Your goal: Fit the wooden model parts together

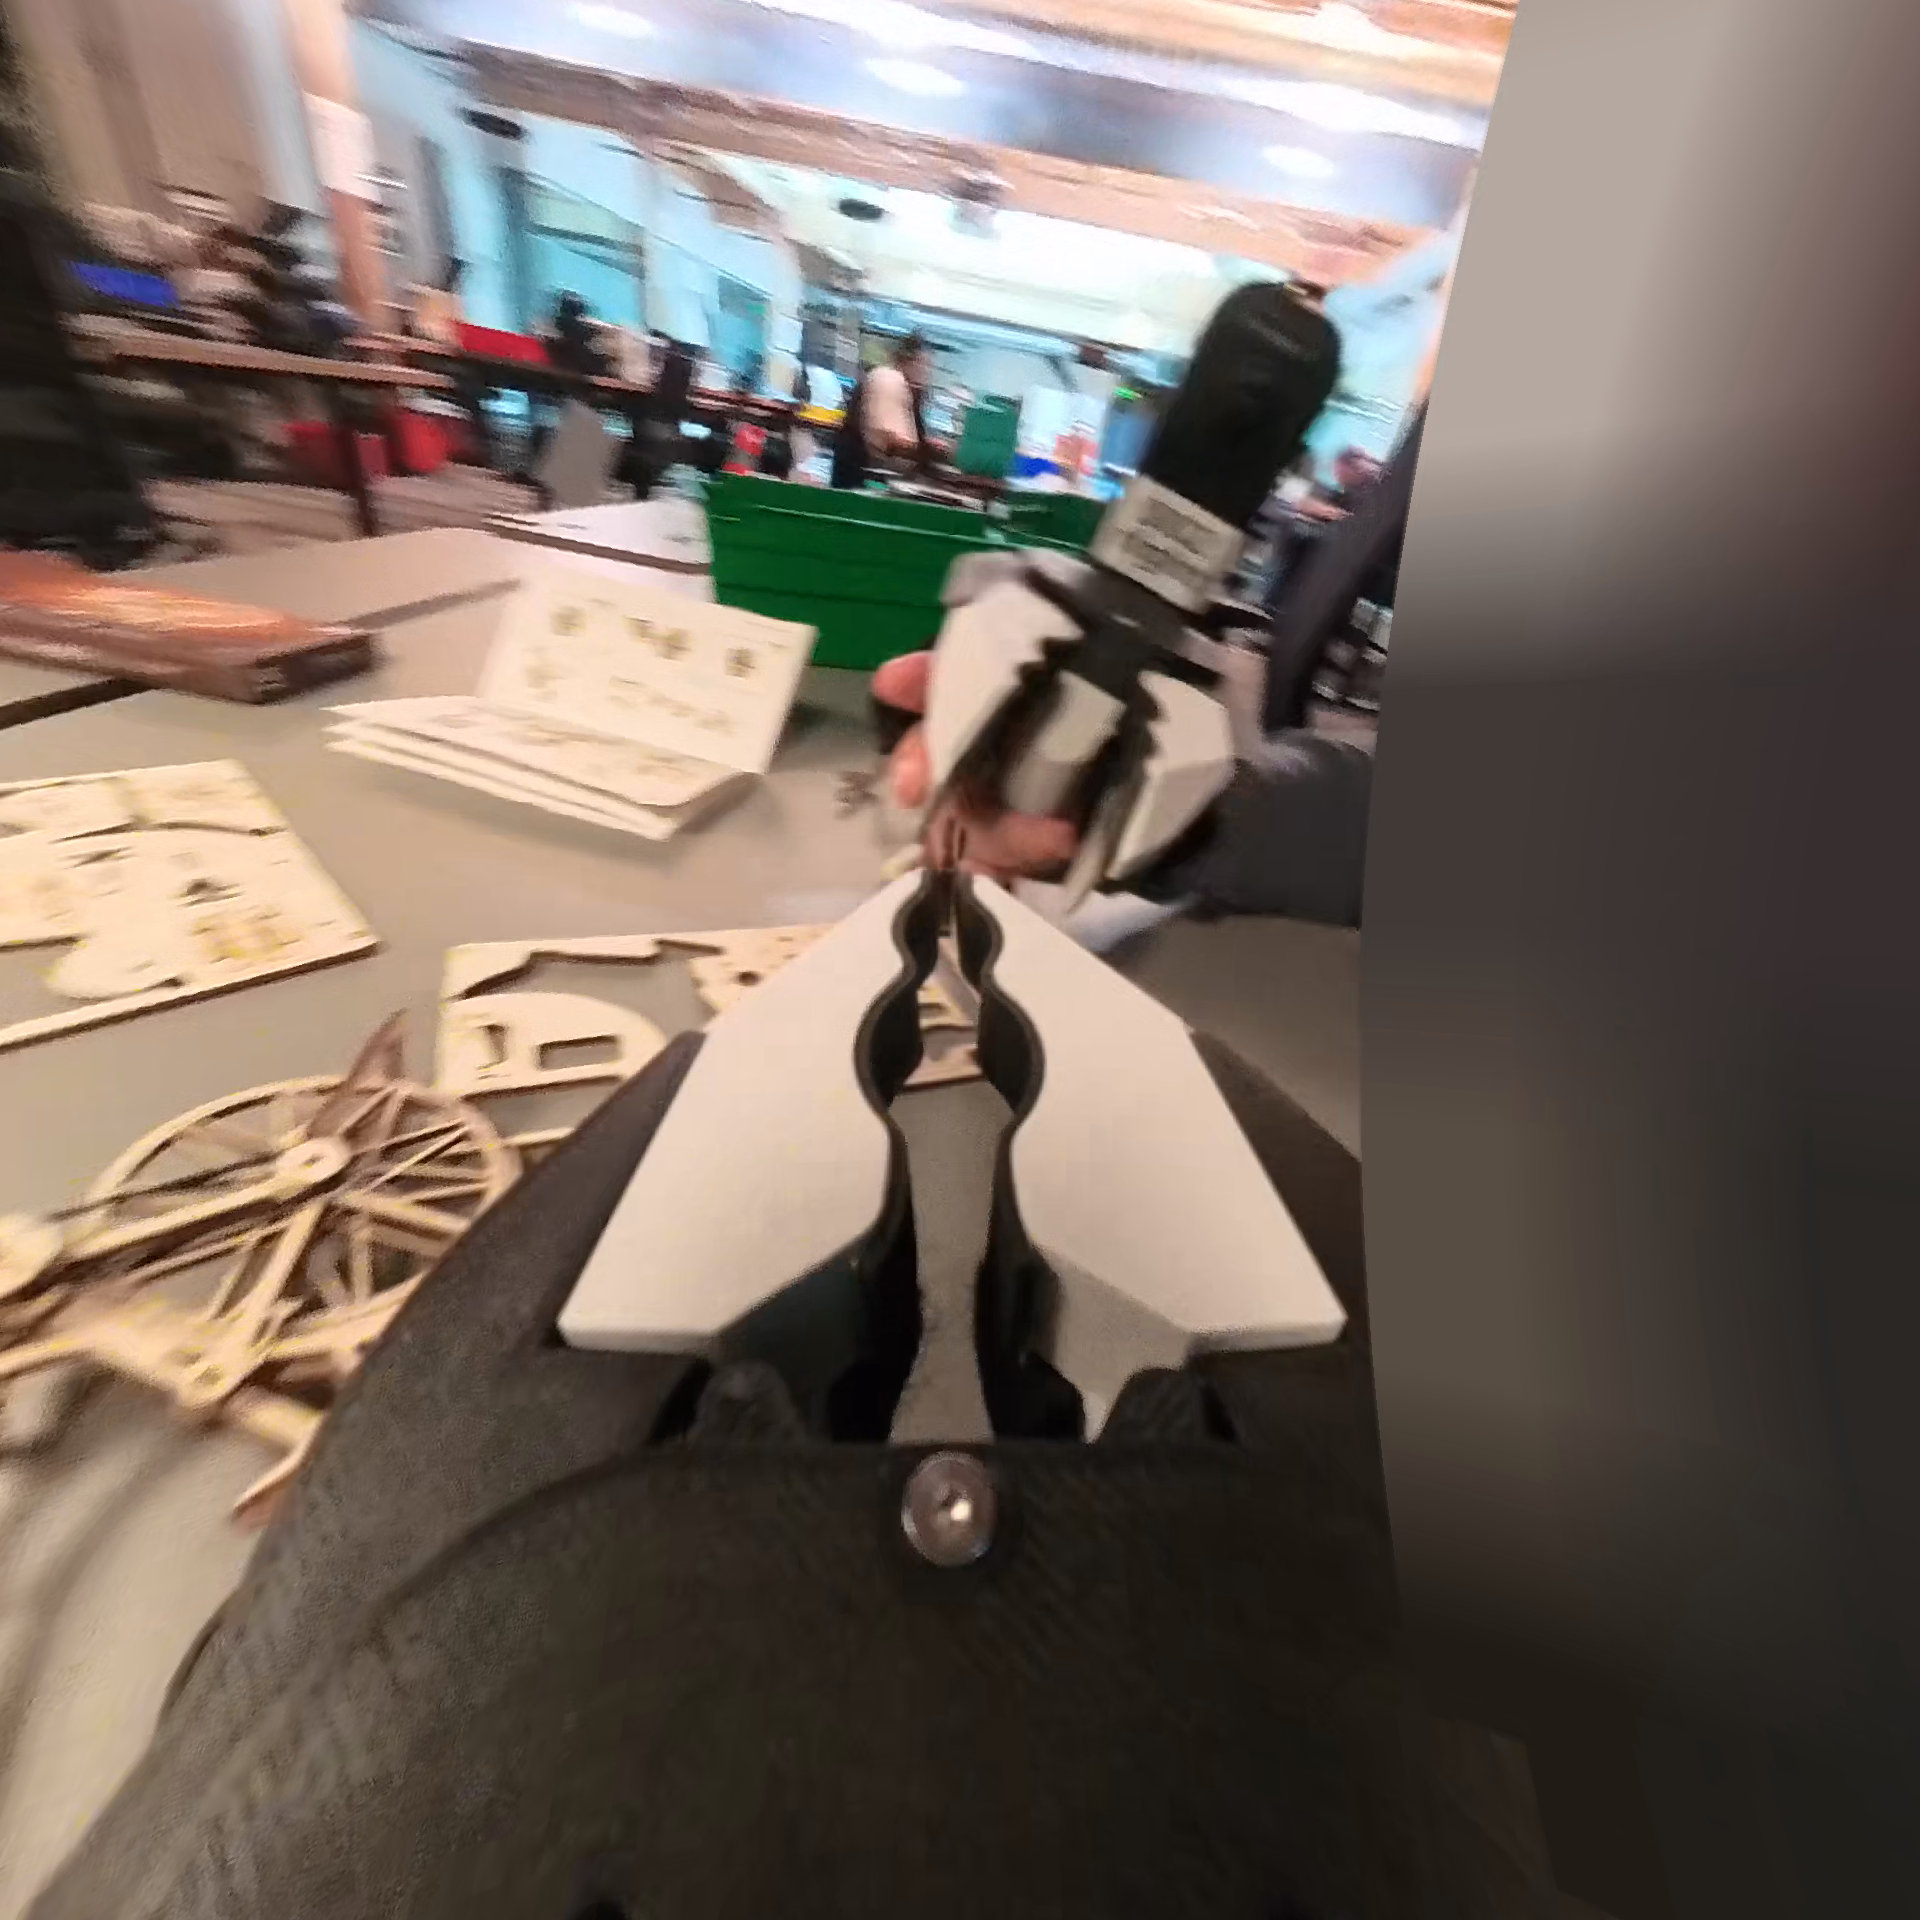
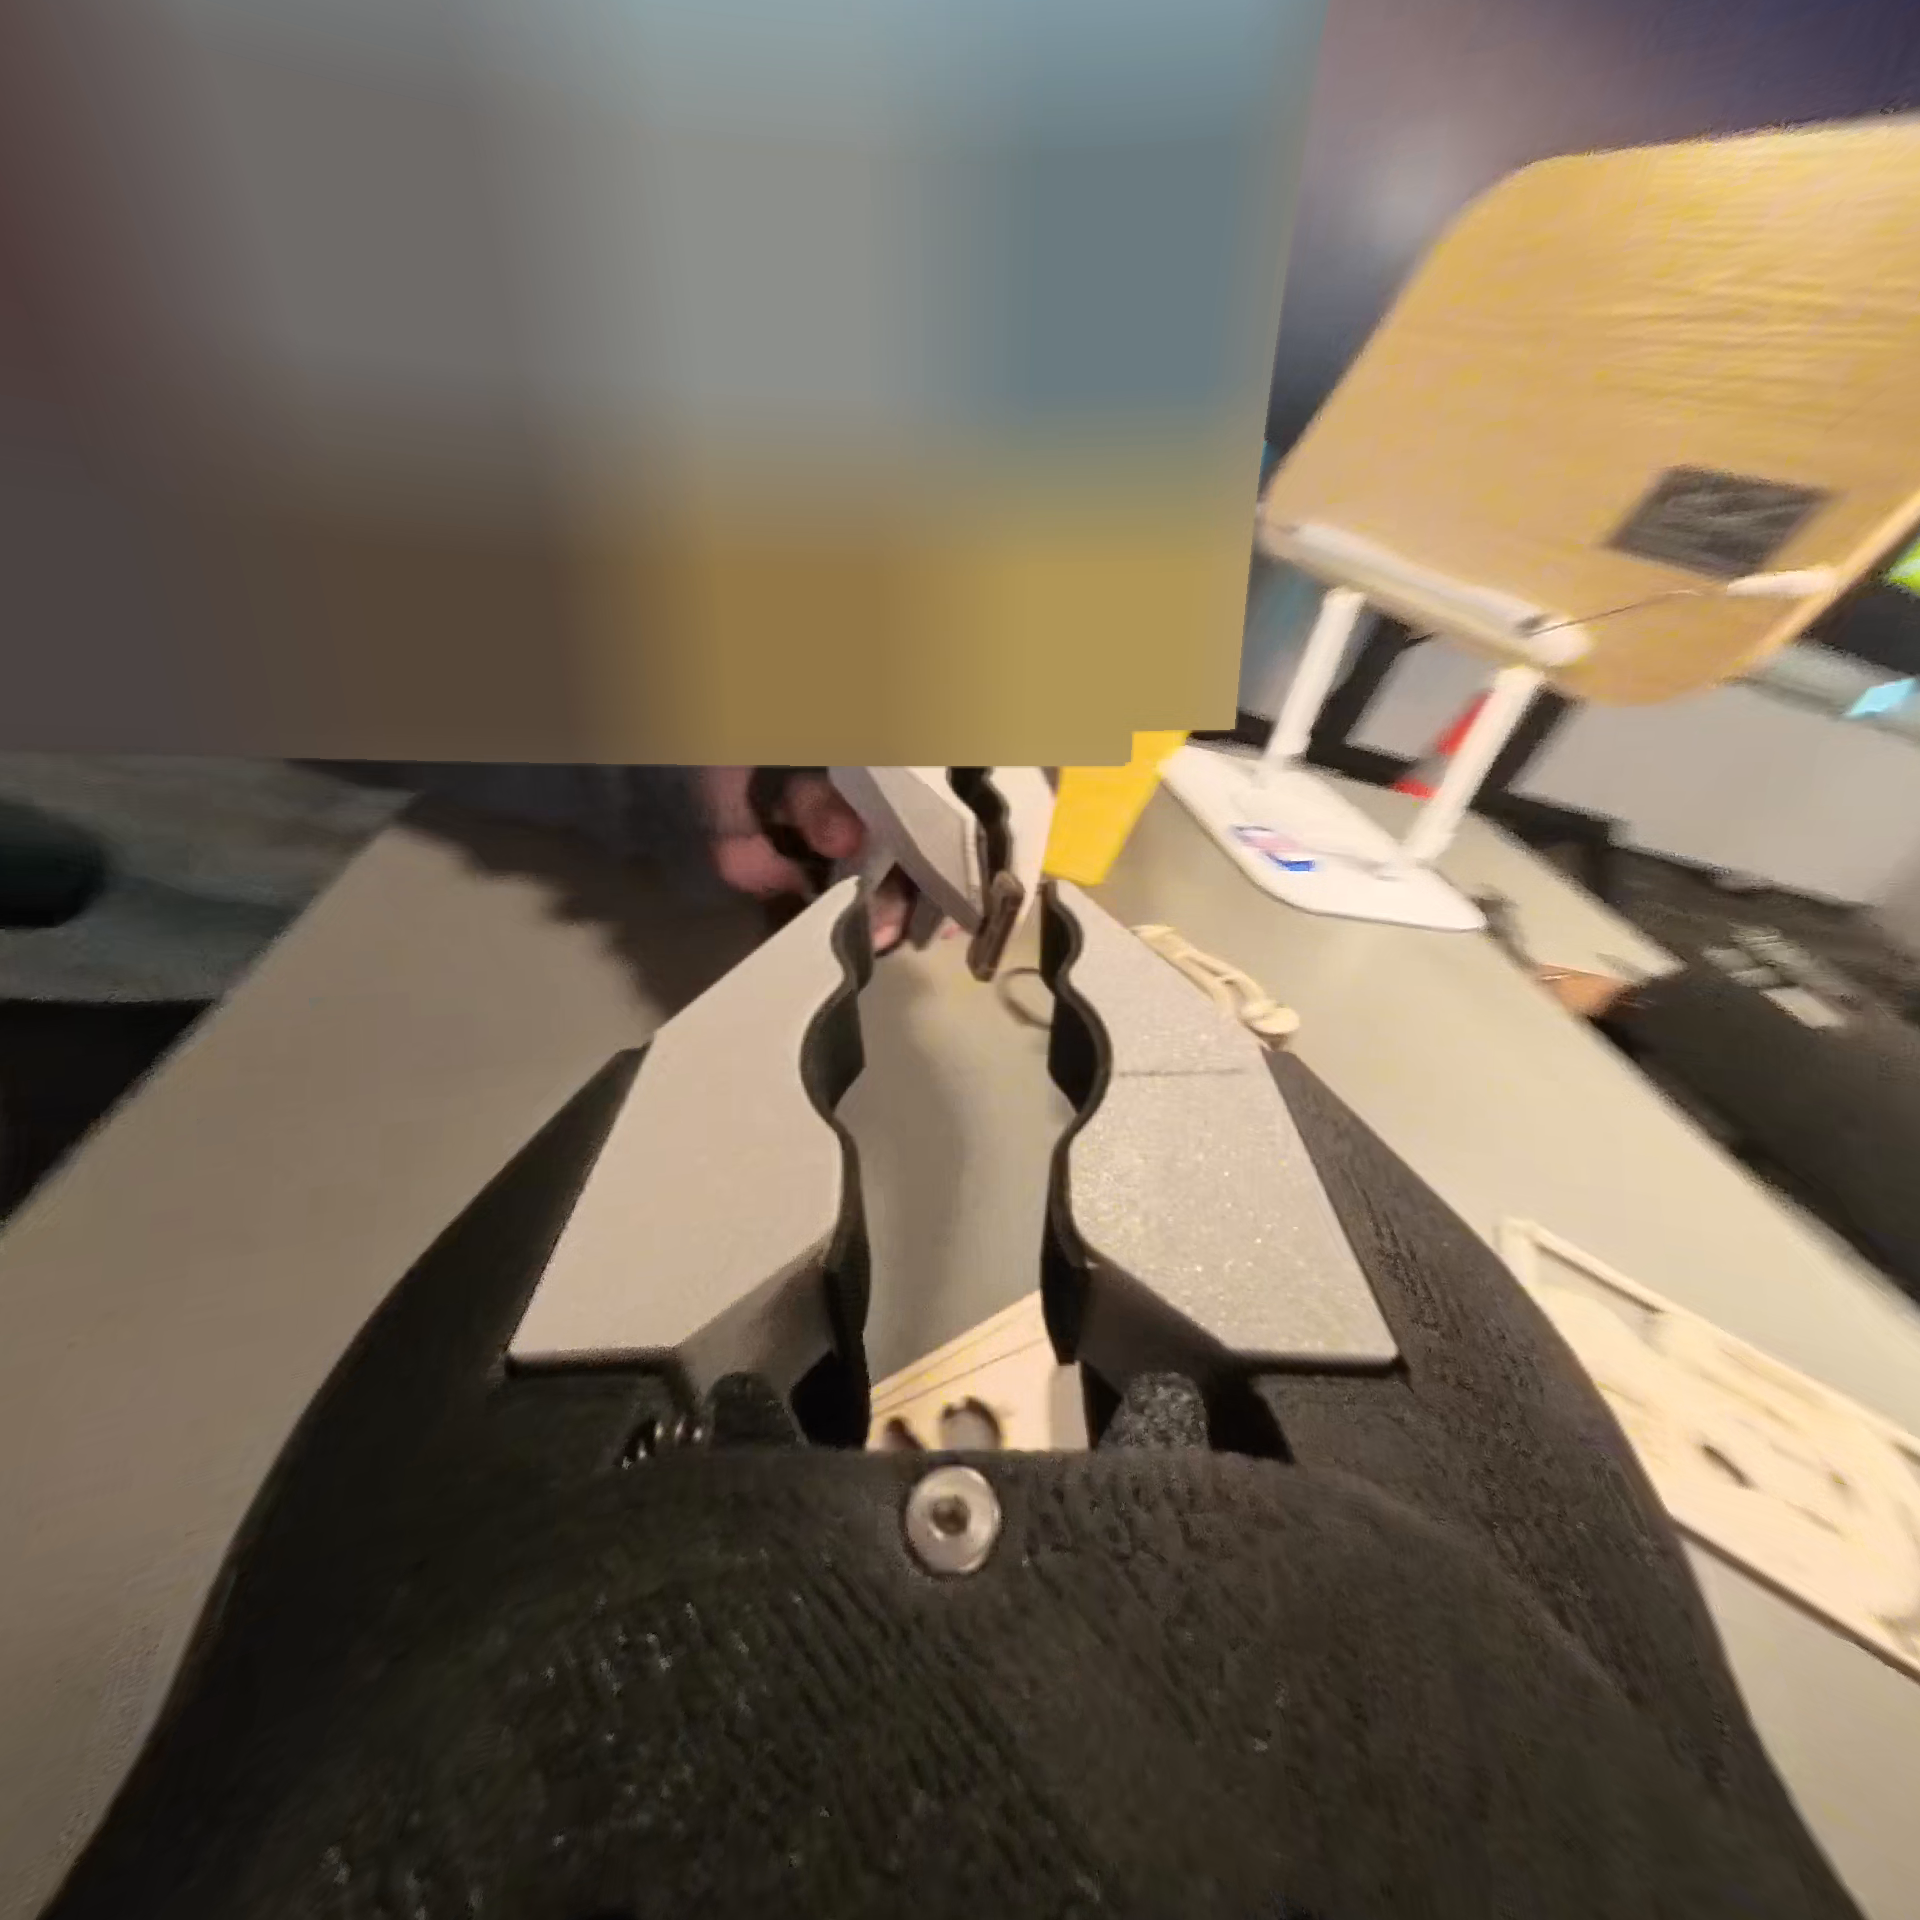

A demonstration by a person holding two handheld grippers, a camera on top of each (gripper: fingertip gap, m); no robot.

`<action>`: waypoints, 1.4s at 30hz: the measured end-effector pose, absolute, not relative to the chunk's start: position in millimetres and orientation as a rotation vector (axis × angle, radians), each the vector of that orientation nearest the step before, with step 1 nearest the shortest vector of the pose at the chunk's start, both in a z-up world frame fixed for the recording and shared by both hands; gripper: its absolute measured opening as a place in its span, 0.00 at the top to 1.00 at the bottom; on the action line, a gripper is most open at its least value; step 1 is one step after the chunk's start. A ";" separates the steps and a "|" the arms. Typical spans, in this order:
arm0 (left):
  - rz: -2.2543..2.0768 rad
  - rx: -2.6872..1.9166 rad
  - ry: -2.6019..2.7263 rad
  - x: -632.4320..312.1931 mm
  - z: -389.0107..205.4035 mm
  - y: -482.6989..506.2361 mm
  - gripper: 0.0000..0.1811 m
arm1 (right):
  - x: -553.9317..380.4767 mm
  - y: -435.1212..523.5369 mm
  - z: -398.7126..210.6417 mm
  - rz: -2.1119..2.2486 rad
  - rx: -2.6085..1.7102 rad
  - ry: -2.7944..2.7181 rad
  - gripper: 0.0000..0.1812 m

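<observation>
In the left wrist view, the left tongs (image 1: 943, 891) are pinching a small dark wooden part (image 1: 941, 862) at their tips, raised above the counter (image 1: 436, 862), facing the right tongs (image 1: 1023, 831); a wheel assembly (image 1: 301, 1174) is lying near the counter's left edge.

In the right wrist view, the right tongs (image 2: 951, 920) are standing spread, empty, with the wooden part (image 2: 995, 925) hanging just ahead. Closing off-centre could be twisting the thinly held piece loose.

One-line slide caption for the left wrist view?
Left gripper shut on a small dark wooden piece, meeting the right gripper above the grey table.
</observation>
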State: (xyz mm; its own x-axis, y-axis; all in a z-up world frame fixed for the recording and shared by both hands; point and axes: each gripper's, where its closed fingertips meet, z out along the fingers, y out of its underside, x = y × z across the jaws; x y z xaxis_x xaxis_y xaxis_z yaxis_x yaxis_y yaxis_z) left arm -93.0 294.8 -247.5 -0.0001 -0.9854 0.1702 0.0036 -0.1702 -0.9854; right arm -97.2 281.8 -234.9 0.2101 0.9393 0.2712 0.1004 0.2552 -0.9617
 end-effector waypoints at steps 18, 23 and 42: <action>-0.977 -1.752 1.007 -96.6 -291.6 337.1 0.99 | -107.5 321.8 -298.6 -0.051 -1.238 -1.449 0.70; -0.991 -1.785 1.004 -97.1 -295.0 337.5 0.99 | -108.4 322.2 -301.6 -0.073 -1.234 -1.468 0.71; -0.966 -1.547 0.999 -94.1 -266.8 330.8 0.99 | -99.6 335.5 -264.2 0.356 -1.446 -1.046 0.86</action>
